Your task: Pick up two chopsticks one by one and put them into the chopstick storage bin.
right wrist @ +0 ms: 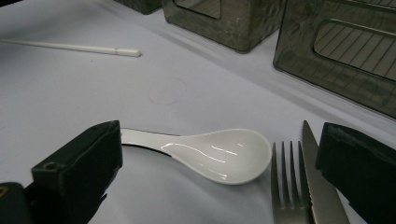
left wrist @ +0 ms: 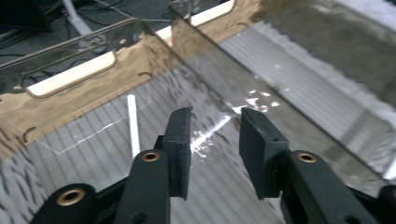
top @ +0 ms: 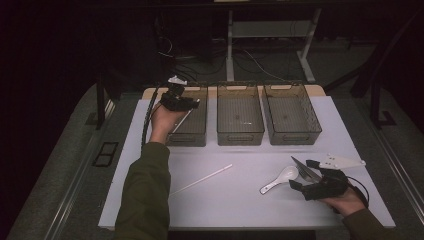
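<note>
The right gripper [right wrist: 219, 186], jaws spread, straddles the white spoon [right wrist: 219, 156] lying crosswise, probably next; the left gripper [left wrist: 212, 135] hangs open over a bin [top: 192, 112].

Cutlery and three bins on the white tabletop [top: 240, 200]

Three clear smoky plastic bins [top: 240, 115] stand in a row at 12 o'clock; a white chopstick [left wrist: 133, 125] lies flat inside the leftmost. Another white chopstick [top: 202, 179] lies slantwise at centre. At 4 o'clock lie a glossy white ceramic spoon [right wrist: 219, 154], bowl up, and, just beside it, a metal fork [right wrist: 287, 186] and knife [right wrist: 320, 186].
</note>
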Available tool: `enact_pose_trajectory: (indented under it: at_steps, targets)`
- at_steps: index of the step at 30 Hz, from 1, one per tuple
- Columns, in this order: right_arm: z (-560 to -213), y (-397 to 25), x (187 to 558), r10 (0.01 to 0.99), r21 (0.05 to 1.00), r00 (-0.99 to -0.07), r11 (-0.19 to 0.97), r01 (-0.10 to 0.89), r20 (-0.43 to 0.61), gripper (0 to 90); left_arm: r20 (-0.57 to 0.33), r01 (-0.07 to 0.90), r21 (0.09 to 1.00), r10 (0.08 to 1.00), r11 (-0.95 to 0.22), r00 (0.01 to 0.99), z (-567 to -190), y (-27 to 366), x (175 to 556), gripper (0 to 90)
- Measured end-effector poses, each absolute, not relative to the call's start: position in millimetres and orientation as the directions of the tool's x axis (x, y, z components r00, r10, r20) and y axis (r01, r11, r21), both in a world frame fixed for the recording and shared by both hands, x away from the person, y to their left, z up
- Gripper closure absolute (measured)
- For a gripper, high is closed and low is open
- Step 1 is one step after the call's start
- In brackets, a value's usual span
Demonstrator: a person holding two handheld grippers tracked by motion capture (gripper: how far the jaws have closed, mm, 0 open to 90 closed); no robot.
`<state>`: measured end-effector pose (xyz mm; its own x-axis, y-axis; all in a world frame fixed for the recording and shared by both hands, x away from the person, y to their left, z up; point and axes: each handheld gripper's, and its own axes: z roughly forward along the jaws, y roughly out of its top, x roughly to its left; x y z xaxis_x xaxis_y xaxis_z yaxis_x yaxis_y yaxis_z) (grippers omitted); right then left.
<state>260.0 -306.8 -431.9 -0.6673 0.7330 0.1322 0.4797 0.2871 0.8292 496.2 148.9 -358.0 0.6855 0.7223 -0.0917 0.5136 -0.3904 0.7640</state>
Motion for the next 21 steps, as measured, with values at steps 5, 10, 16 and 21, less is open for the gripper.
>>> enact_pose_trajectory:
  at_steps: [5,10,16,21]
  targets:
    - [-432.1,-306.4,260.0,0.732,0.828,-0.669,0.291,0.478,0.129,0.6,-0.109,0.490,0.778,0.683,-0.394,0.722,-350.9,146.9,483.6,54.0]
    - [-432.0,-306.3,259.7,0.732,0.827,-0.668,0.291,0.480,0.130,0.7,-0.104,0.457,0.795,0.652,-0.399,0.751,-345.6,145.6,470.8,47.2]
    - [-431.8,-306.0,259.4,0.734,0.826,-0.667,0.292,0.483,0.131,0.7,-0.113,0.441,0.806,0.630,-0.394,0.768,-341.4,146.7,456.3,41.6]
    - [-431.9,-306.0,259.4,0.735,0.825,-0.666,0.293,0.483,0.129,0.7,-0.113,0.423,0.817,0.609,-0.393,0.785,-339.1,149.4,442.1,37.9]
